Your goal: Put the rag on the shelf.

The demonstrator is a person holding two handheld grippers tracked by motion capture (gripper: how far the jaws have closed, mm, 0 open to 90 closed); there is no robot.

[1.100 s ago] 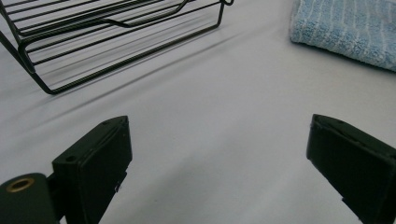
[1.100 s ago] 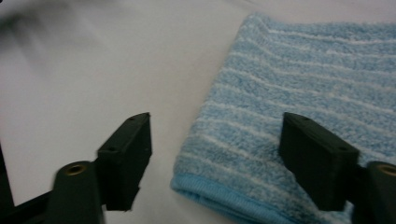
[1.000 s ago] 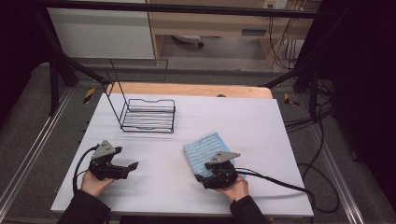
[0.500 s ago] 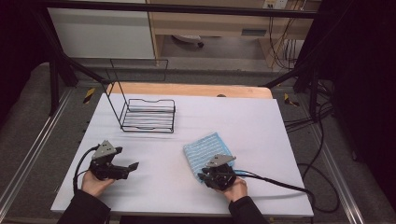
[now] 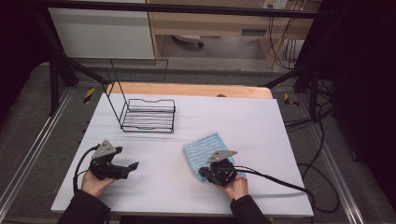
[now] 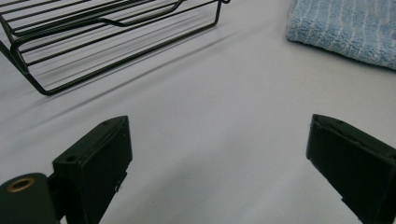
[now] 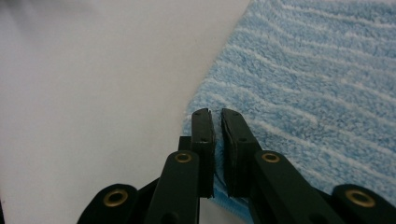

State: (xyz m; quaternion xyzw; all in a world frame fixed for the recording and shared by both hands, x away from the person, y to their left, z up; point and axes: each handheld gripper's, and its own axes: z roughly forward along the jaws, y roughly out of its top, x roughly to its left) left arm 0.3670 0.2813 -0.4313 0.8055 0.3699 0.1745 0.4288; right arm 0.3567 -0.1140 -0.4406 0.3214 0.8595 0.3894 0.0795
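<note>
A folded light-blue striped towel (image 5: 205,144) lies flat on the white table, right of centre. My right gripper (image 5: 201,175) sits at its near-left edge. In the right gripper view the jaws have just been closing, and the gripper (image 7: 215,116) is shut on the towel (image 7: 317,93), with a thin fold of its edge pinched between the pads. My left gripper (image 5: 133,166) rests low over bare table at the front left, open, pointing right. Nothing lies between the wide-apart jaws of the left gripper (image 6: 217,126); the towel (image 6: 345,28) lies farther off.
A black wire rack (image 5: 148,115) with a tall upright frame stands at the back left of the table (image 5: 261,121); the rack (image 6: 93,37) lies ahead of the left gripper. A cable trails right from the right gripper. A wooden strip runs along the far edge.
The right gripper's jaws have closed onto the towel's near-left edge. Both hands have stayed where they were, and the left gripper is unchanged.
</note>
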